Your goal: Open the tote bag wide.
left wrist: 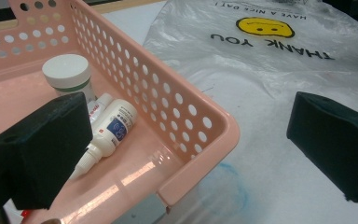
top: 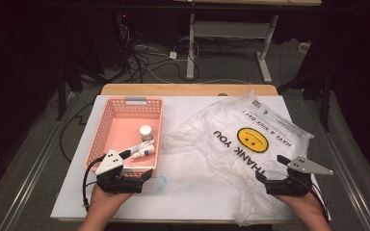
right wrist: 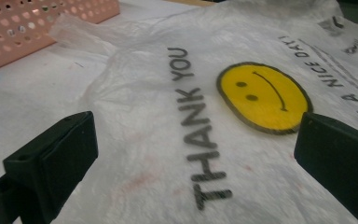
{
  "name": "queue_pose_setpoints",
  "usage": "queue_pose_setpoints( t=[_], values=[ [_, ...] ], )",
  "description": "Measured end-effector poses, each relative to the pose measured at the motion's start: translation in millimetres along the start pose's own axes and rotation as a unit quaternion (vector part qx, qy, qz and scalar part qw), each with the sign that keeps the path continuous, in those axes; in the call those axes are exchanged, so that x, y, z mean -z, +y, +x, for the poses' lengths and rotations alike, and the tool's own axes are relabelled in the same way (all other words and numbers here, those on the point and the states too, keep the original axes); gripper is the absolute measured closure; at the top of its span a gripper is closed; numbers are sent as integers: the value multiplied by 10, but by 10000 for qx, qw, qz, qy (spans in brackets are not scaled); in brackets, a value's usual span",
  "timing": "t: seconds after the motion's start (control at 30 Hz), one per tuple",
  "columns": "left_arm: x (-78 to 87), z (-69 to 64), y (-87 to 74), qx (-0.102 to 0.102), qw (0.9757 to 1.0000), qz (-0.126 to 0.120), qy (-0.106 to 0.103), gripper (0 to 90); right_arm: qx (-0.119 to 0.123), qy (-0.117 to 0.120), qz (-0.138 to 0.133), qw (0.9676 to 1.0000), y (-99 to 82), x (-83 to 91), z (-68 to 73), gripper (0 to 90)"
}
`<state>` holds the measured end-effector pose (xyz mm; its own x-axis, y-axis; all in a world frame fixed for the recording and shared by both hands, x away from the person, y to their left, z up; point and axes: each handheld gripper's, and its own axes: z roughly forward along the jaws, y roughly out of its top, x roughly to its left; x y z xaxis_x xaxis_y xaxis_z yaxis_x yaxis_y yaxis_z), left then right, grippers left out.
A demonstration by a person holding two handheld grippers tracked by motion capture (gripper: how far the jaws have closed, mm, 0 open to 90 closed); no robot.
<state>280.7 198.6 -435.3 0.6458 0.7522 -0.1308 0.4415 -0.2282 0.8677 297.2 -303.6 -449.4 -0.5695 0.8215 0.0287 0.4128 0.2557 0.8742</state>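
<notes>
- Right gripper (top: 275, 174) hovering over bag (top: 236, 144), jaws wide apart, clamping nothing; bag lying flat between and ahead of them.
- Left gripper (top: 134, 166) straddling basket (top: 107, 120) corner, jaws apart, one inside, one outside.
- Risking: pads sliding off thin film if closing flat; left jaws catching the rim and dragging basket.
- Left gripper view revealing jar (left wrist: 68, 73) and bottles (left wrist: 112, 131) by the inner jaw; right gripper view giving bag creases.
</notes>
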Motion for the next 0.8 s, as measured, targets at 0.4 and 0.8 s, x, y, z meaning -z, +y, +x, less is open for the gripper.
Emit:
queue_pose_setpoints(
  t=[0.4,0.8],
  values=[
    [2,-17,-3,6,10000,-27,4,0,230,320,-32,9992,261,-280,251,17],
    [13,-11,-2,32,10000,-55,29,0,374,559,87,9977,471,-602,366,35]
  ],
)
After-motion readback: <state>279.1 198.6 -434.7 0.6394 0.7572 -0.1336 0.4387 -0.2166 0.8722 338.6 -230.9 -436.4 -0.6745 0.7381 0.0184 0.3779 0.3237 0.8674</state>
